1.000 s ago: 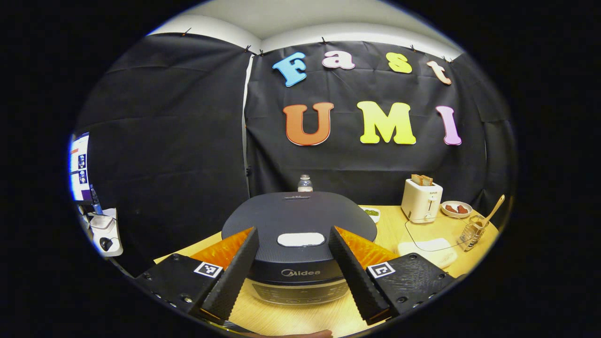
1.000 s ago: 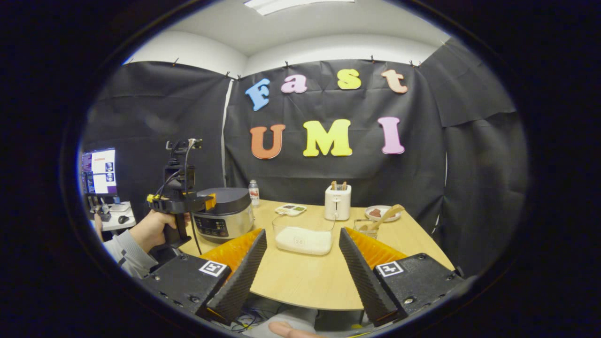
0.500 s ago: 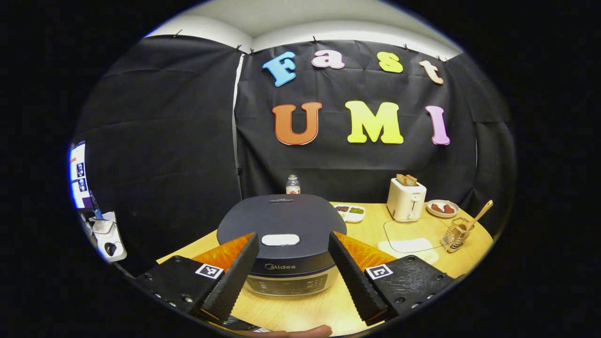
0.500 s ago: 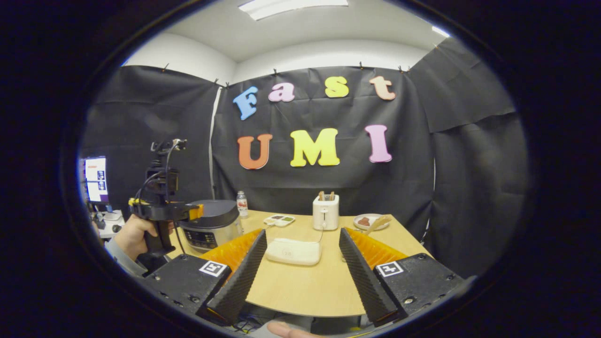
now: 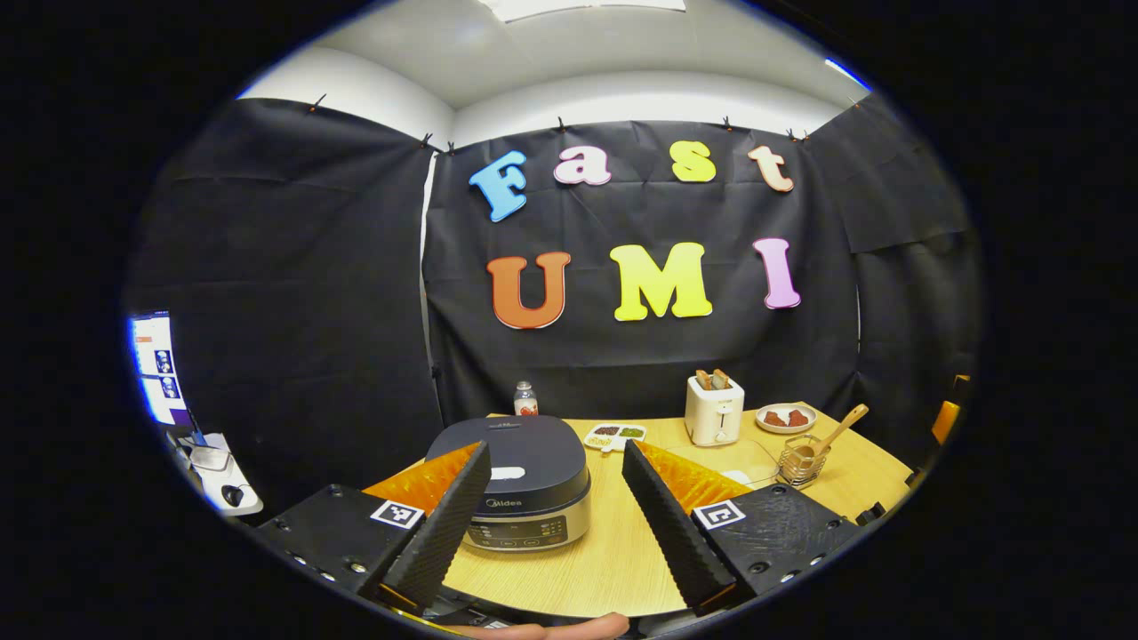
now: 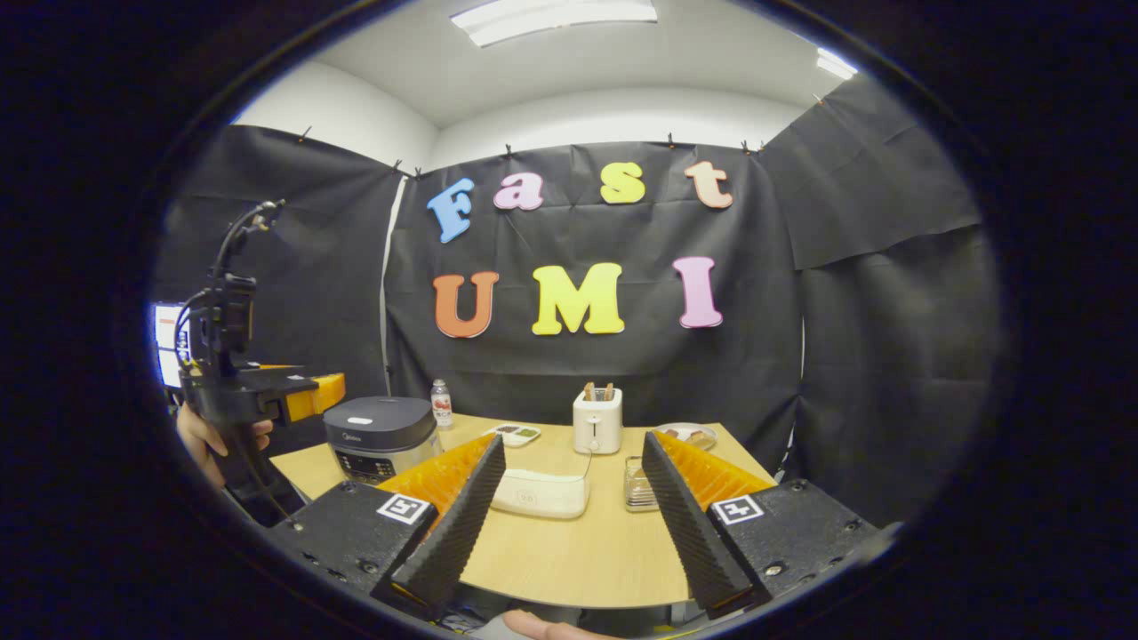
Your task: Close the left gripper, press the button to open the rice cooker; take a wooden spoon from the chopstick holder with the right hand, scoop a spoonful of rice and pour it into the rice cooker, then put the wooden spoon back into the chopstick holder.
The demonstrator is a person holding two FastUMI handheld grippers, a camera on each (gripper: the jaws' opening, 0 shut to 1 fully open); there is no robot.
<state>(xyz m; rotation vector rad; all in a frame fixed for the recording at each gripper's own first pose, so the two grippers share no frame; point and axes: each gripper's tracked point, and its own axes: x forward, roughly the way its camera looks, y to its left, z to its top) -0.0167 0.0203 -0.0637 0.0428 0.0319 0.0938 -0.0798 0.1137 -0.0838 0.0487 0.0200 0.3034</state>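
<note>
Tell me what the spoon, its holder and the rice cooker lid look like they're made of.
The spoon looks like pale, unvarnished wood: tan and matte. Its holder seems to be thin metal wire, an open see-through basket. The rice cooker lid looks like dark matte plastic, with little glare, though coated metal cannot be ruled out.

One rice cooker [image 5: 520,480], one toaster [image 5: 714,409], one bottle [image 5: 525,398], one wooden spoon [image 5: 840,428].
</note>
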